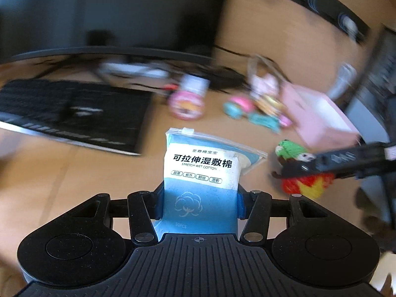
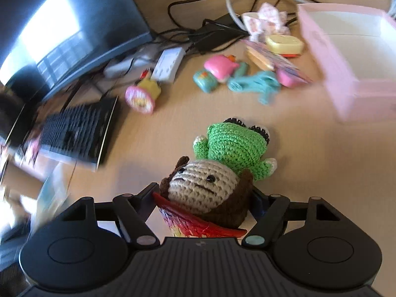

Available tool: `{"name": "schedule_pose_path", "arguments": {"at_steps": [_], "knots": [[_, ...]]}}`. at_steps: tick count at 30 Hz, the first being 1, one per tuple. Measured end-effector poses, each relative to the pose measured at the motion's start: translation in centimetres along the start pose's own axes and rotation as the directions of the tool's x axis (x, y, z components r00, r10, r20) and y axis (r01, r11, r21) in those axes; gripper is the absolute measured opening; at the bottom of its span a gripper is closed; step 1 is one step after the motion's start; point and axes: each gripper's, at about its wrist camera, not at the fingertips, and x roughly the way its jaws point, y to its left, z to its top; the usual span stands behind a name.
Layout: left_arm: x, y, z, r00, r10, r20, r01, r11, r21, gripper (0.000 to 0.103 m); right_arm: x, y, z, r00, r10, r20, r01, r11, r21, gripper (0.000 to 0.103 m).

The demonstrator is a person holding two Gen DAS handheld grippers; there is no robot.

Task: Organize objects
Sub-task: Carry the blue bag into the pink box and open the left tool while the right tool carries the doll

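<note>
My left gripper (image 1: 200, 198) is shut on a blue-and-white stretch wet cotton packet (image 1: 203, 170) and holds it upright above the wooden desk. My right gripper (image 2: 205, 198) is shut on a crocheted doll (image 2: 210, 185) with a beige face, brown hair, green frog hat and red-yellow body. The doll (image 1: 302, 170) and the right gripper (image 1: 346, 160) also show at the right of the left wrist view. A pink open box (image 2: 351, 57) stands at the far right; it also shows in the left wrist view (image 1: 321, 118).
Small toys (image 2: 237, 74) and a pink round toy (image 2: 141, 96) lie mid-desk. A black keyboard (image 2: 79, 128), monitor (image 2: 61, 24), power strip (image 2: 168, 64) and tangled cables (image 2: 210, 32) sit at the left and back. Both views are motion-blurred.
</note>
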Motion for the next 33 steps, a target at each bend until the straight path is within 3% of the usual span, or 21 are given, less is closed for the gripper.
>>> {"name": "schedule_pose_path", "arguments": {"at_steps": [5, 8, 11, 14, 16, 17, 19, 22, 24, 26, 30, 33], "knots": [[2.7, -6.2, 1.7, 0.990, -0.137, -0.027, 0.138, 0.988, 0.066, 0.055, -8.1, -5.0, -3.3, 0.996, -0.081, 0.029, 0.081, 0.997, 0.011, 0.074], [4.2, -11.1, 4.5, 0.977, -0.213, 0.008, 0.212, 0.973, 0.086, 0.055, -12.8, -8.0, -4.6, 0.983, -0.145, 0.113, 0.142, 0.989, 0.034, 0.074], [6.5, -16.9, 8.6, 0.958, -0.277, 0.069, 0.269, 0.957, 0.107, 0.056, -16.6, -10.3, -5.4, 0.956, -0.199, 0.214, 0.199, 0.980, 0.023, 0.074], [9.7, -21.9, 12.2, 0.948, -0.274, 0.165, 0.263, 0.961, 0.085, 0.056, -19.2, -12.1, -6.1, 0.928, -0.226, 0.298, 0.235, 0.972, 0.003, 0.074], [12.2, -24.3, 13.9, 0.936, -0.281, 0.213, 0.278, 0.960, 0.042, 0.057, -20.0, -13.3, -6.3, 0.923, -0.207, 0.326, 0.224, 0.975, -0.014, 0.074], [13.7, -25.6, 14.5, 0.938, -0.255, 0.236, 0.255, 0.966, 0.029, 0.057, -20.2, -13.8, -6.3, 0.922, -0.196, 0.333, 0.216, 0.976, -0.023, 0.074], [16.3, -27.4, 15.0, 0.959, -0.169, 0.226, 0.168, 0.985, 0.021, 0.057, -19.8, -14.8, -6.3, 0.921, -0.199, 0.336, 0.223, 0.974, -0.035, 0.074], [21.1, -29.7, 14.8, 0.992, -0.089, 0.086, 0.085, 0.996, 0.041, 0.057, -19.2, -15.8, -6.3, 0.922, -0.195, 0.336, 0.223, 0.974, -0.047, 0.074], [23.7, -30.3, 13.9, 0.999, -0.030, -0.015, 0.031, 0.999, 0.041, 0.057, -18.7, -16.5, -6.1, 0.929, -0.181, 0.323, 0.206, 0.978, -0.044, 0.074], [24.7, -29.9, 13.1, 0.998, 0.033, -0.055, -0.031, 0.999, 0.025, 0.058, -18.5, -17.1, -5.9, 0.933, -0.178, 0.313, 0.202, 0.978, -0.045, 0.074], [23.0, -28.8, 12.5, 0.991, 0.129, 0.043, -0.128, 0.992, -0.005, 0.058, -18.2, -17.9, -5.7, 0.936, -0.182, 0.301, 0.211, 0.975, -0.070, 0.074], [21.6, -27.8, 12.6, 0.992, 0.082, 0.100, -0.080, 0.996, -0.024, 0.058, -17.8, -18.2, -4.7, 0.942, -0.164, 0.292, 0.194, 0.978, -0.076, 0.074]]}}
